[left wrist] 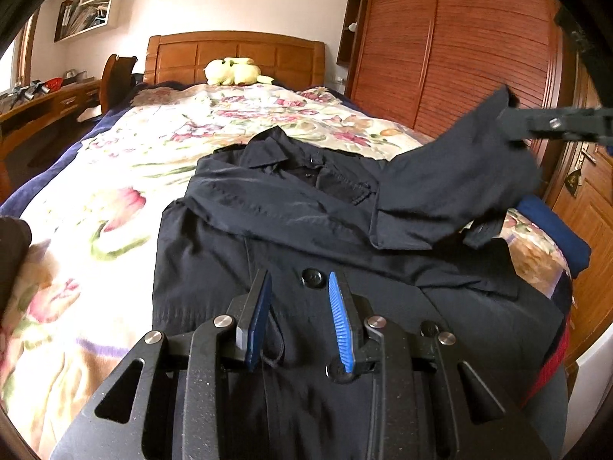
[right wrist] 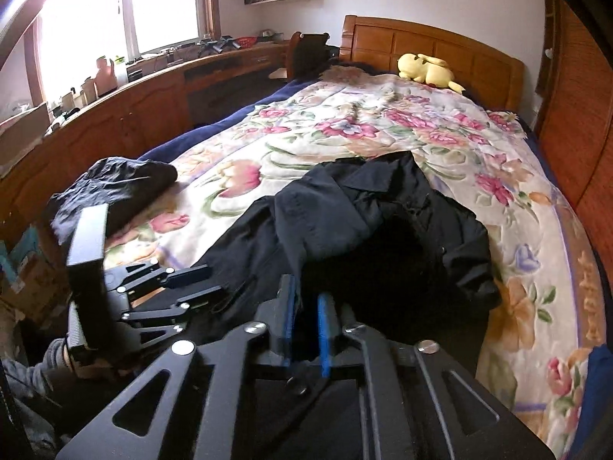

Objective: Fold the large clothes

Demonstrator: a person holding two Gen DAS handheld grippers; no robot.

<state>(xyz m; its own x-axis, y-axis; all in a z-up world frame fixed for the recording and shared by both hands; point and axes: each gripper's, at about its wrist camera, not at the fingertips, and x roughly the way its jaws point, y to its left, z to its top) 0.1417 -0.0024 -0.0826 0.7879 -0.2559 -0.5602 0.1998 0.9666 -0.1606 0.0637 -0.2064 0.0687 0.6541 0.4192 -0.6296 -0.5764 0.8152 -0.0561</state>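
A large black coat [left wrist: 291, 226] lies collar-away on the floral bedspread [left wrist: 115, 176], its left sleeve folded across the chest. My left gripper [left wrist: 300, 287] is open and empty, hovering just above the coat front near a black button [left wrist: 311, 278]. My right gripper [right wrist: 306, 295] is shut on the coat's right sleeve [right wrist: 333, 226] and holds it lifted above the coat. In the left wrist view it [left wrist: 509, 124] comes in from the right, with the raised sleeve [left wrist: 459, 176] hanging from it. The left gripper also shows in the right wrist view [right wrist: 199, 280].
A yellow plush toy [left wrist: 230, 71] sits by the wooden headboard [left wrist: 233, 53]. A wooden wardrobe [left wrist: 459, 38] stands along the bed's right side. A desk with clutter [right wrist: 153, 76] runs along the window wall. A dark folded garment [right wrist: 115, 188] lies at the bed's left edge.
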